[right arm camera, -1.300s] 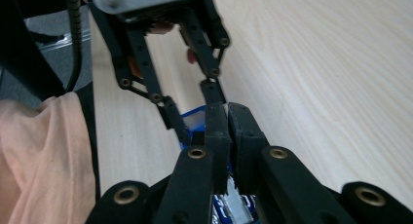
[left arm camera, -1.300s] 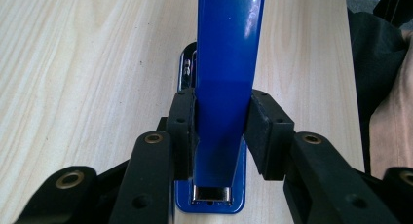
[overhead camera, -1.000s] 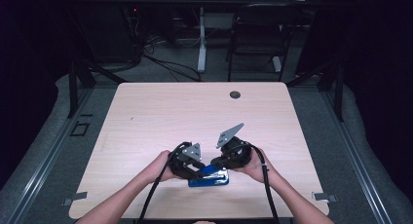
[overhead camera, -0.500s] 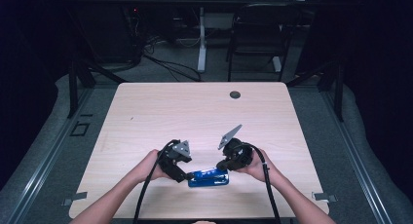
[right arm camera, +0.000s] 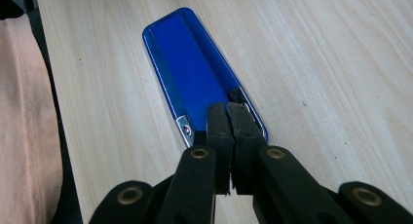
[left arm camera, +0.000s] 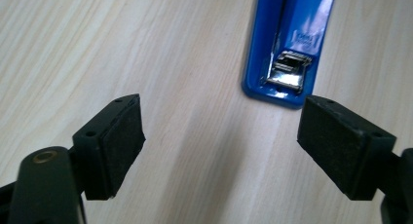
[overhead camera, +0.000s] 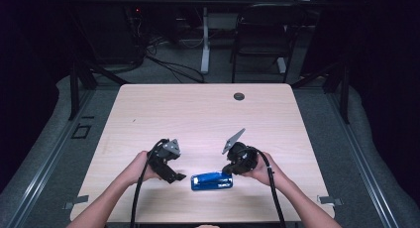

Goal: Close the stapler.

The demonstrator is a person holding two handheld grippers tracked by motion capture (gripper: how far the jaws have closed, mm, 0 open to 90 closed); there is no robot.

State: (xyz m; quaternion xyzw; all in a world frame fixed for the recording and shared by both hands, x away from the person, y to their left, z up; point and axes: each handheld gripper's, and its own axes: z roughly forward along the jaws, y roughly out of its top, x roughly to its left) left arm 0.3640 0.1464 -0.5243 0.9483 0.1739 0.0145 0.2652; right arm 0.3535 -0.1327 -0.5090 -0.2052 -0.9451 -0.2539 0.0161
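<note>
A blue stapler [overhead camera: 212,181] lies flat near the front edge of the wooden table [overhead camera: 198,114]. In the left gripper view its front end with the metal plate [left arm camera: 290,44] lies just ahead of the jaws. My left gripper [overhead camera: 177,178] [left arm camera: 229,141] stands left of the stapler. Its jaws have just been opening, and between them there is bare wood. My right gripper [overhead camera: 229,171] [right arm camera: 228,112] is shut, pads together, with its tips resting on the rear end of the stapler [right arm camera: 195,73].
A small black round grommet [overhead camera: 239,96] sits at the table's far edge. Beyond the table stand a black chair [overhead camera: 257,34] and a white desk leg [overhead camera: 204,39], with cables on the floor. The person's forearms come in over the front edge.
The left gripper has drawn away to the left from the stapler and its jaws have opened. The right gripper and the stapler have kept their place.
</note>
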